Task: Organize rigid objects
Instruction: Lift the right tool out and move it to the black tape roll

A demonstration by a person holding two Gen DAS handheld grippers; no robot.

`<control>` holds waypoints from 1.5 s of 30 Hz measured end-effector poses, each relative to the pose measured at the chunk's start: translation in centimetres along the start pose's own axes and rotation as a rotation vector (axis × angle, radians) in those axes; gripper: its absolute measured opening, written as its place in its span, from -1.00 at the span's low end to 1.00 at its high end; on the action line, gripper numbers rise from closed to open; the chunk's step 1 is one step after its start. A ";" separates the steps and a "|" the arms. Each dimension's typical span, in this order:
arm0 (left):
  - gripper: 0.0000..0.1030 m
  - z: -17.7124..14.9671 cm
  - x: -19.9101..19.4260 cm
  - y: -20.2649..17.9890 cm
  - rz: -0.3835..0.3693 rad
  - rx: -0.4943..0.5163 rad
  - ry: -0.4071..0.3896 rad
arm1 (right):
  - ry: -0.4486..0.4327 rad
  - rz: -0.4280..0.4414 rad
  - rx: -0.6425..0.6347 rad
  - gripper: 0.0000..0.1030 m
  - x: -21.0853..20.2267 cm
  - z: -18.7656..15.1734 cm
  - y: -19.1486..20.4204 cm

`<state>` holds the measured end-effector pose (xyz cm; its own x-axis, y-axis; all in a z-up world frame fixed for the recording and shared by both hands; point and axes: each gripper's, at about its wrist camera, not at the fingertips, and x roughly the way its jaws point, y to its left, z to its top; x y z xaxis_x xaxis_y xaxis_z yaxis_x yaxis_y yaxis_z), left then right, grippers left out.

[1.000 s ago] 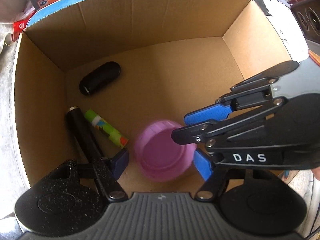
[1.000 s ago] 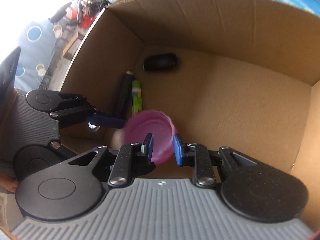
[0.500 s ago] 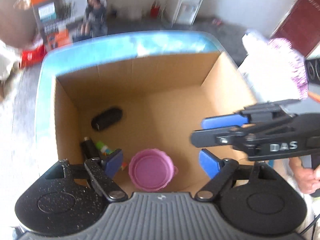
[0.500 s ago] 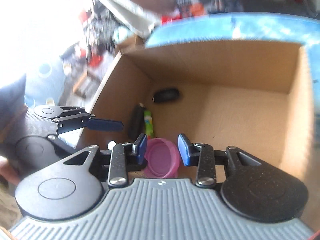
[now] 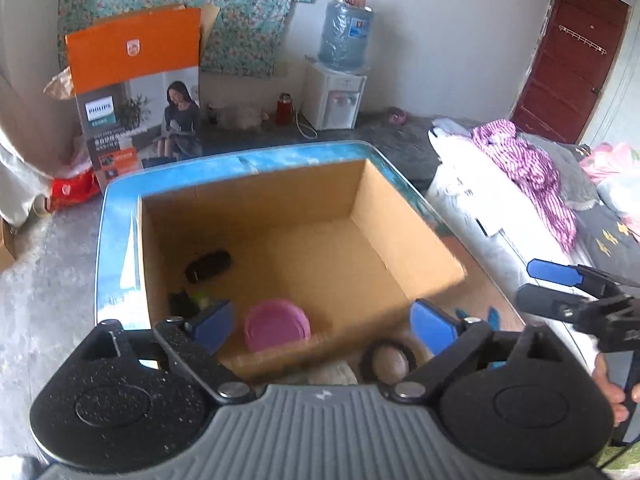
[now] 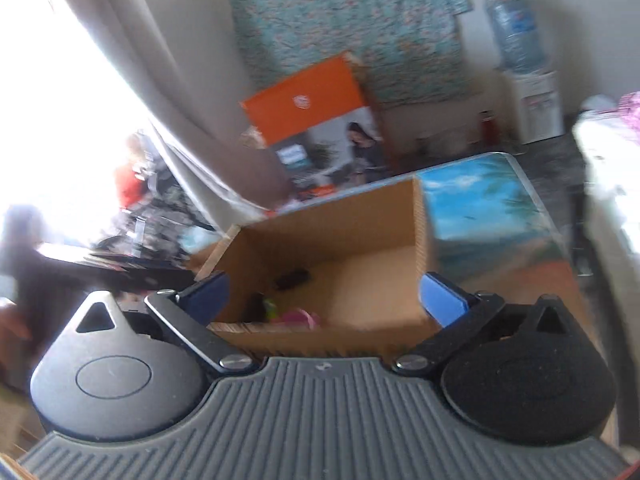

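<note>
While both claws, left claw (image 5: 320, 320) and right claw (image 6: 322, 294), gape wide, the cardboard box (image 5: 404, 216) sits on a blue-painted table (image 5: 116, 240).

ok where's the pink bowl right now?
Left wrist view: the pink bowl sits on the floor of the cardboard box, near its front wall toward the left, just right of the green tube.

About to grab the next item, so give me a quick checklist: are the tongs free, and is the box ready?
1. Left tongs open, empty: ok.
2. Right tongs open, empty: ok.
3. Pink bowl resting inside box: ok.
4. Black case inside box, apart from bowl: ok.
5. Free floor space in box, right half: ok.
6. Next item, round thing outside box front: identity cannot tell.
</note>
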<state>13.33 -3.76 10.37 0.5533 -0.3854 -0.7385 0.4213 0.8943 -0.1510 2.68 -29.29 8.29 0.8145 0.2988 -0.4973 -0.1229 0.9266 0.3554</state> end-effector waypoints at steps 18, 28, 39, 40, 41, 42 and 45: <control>1.00 -9.8 1.4 -2.2 -0.087 -0.087 -0.069 | 0.010 -0.321 -0.347 0.98 2.0 -5.3 3.2; 1.00 -12.3 3.8 -4.7 -0.035 0.028 -0.080 | 0.013 -0.169 -0.167 0.98 0.7 -6.1 0.4; 0.99 -14.3 6.6 -8.4 0.025 0.196 -0.087 | 0.065 -0.118 -0.014 0.98 1.8 -8.1 -2.5; 0.98 -14.5 6.9 -8.6 0.024 0.206 -0.091 | 0.071 -0.117 -0.003 0.98 1.9 -8.3 -2.7; 0.96 -14.7 7.3 -8.9 0.025 0.214 -0.091 | 0.075 -0.116 0.004 0.98 2.1 -8.3 -3.1; 0.92 -14.8 7.5 -9.0 0.023 0.220 -0.090 | 0.079 -0.116 0.009 0.98 2.2 -8.4 -3.3; 0.82 -15.0 8.5 -9.5 0.014 0.229 -0.083 | 0.091 -0.100 0.027 0.97 2.8 -8.7 -3.9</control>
<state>3.26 -12.08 -4.39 0.6136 -0.3993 -0.6812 0.5599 0.8283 0.0188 0.51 -30.10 -1.37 0.7667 0.2260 -0.6009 -0.0274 0.9467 0.3210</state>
